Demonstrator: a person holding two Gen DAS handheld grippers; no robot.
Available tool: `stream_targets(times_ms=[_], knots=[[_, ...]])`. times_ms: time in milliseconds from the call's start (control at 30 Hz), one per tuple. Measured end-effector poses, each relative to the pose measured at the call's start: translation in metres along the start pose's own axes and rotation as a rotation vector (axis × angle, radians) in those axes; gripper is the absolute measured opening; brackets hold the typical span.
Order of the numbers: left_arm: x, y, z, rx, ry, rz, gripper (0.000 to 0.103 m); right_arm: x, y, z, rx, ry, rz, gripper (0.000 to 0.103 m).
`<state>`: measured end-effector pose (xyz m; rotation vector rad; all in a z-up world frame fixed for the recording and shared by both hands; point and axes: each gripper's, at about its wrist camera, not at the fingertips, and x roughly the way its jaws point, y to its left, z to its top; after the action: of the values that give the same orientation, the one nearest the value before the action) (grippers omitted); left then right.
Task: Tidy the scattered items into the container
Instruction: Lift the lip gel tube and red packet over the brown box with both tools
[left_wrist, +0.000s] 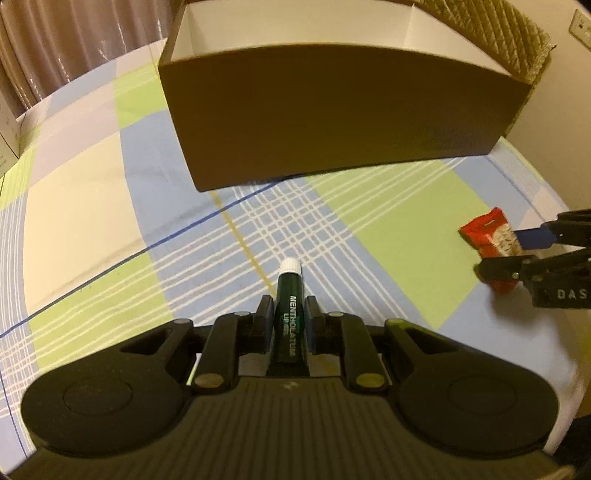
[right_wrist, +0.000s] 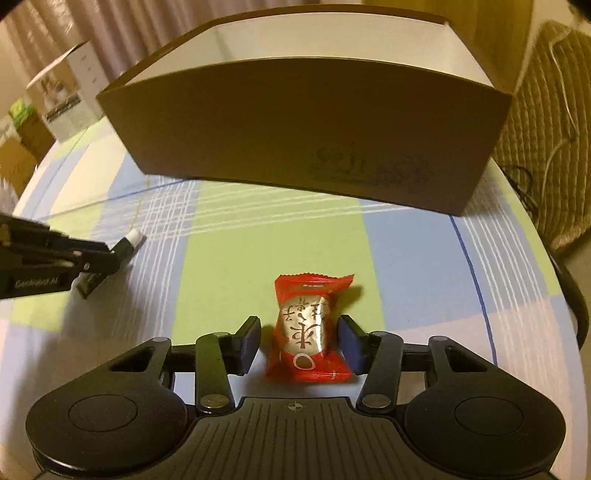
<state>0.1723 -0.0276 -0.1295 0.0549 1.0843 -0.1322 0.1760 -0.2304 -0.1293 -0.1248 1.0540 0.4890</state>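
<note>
Item 1. Cardboard box (left_wrist: 332, 122), open-topped, brown outside, white inside; the container and the landmark for all entries. Standing on a surface (left_wrist: 92, 206) covered with a checked cloth in blue, green and cream. Interior as far as visible bare; floor of box hidden by near wall.

Item 2. Lip balm tube (left_wrist: 289, 314), dark green with white cap. Clamped between the closed jaws of the left hand-held gripper (left_wrist: 289, 319), cap pointing toward the box, in front of its near wall and well short of it. Seen from the right wrist at (right_wrist: 125, 245), held low over the cloth; contact with cloth not determinable.

Item 3. Red sweet wrapper (right_wrist: 308, 332), silver panel with printed characters. Lying on the cloth in front of the box's near wall, toward its right end. Right hand-held gripper (right_wrist: 301, 345) straddling it, jaws part-way apart; far-side pad close against the wrapper, near-side pad showing a gap. Not yet gripped, by appearance.

Handling notes, judged:
- Sweet: centre before closing; close on the firm middle, not the crimped ends, which would likely slip or crumple.
- Lift straight up before travelling; near wall of box tall, so clear its rim fully.
- Tube: grip narrow and smooth; keep level to avoid sliding out cap-first.
- Release low inside the box, one hand at a time, to avoid crossing.
</note>
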Motion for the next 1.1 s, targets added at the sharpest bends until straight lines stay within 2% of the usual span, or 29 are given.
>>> stream_targets(times_ms=[33,167,333,633,933,1100], knots=[[0.002,0.0,0.0,-0.002,0.005,-0.001,0.014,0.0,0.0,-0.001,-0.015,-0.002,-0.005,0.036],[0.009,0.0,-0.001,0.005,0.007,0.005,0.015,-0.001,-0.003,-0.005,-0.036,0.0,0.001,0.032],[0.007,-0.002,-0.001,0.025,0.011,-0.011,0.013,-0.006,-0.009,-0.007,0.005,0.008,0.028,0.031],[-0.017,-0.008,0.007,0.035,-0.033,-0.014,0.013,-0.029,-0.029,0.003,0.083,-0.031,0.074,0.031],[-0.035,-0.016,0.021,0.053,-0.096,-0.022,0.013,-0.054,-0.029,0.018,0.103,-0.077,0.159,0.031],[-0.049,-0.022,0.034,0.06,-0.152,-0.029,0.013,-0.069,-0.033,0.035,0.093,-0.137,0.15,0.031]])
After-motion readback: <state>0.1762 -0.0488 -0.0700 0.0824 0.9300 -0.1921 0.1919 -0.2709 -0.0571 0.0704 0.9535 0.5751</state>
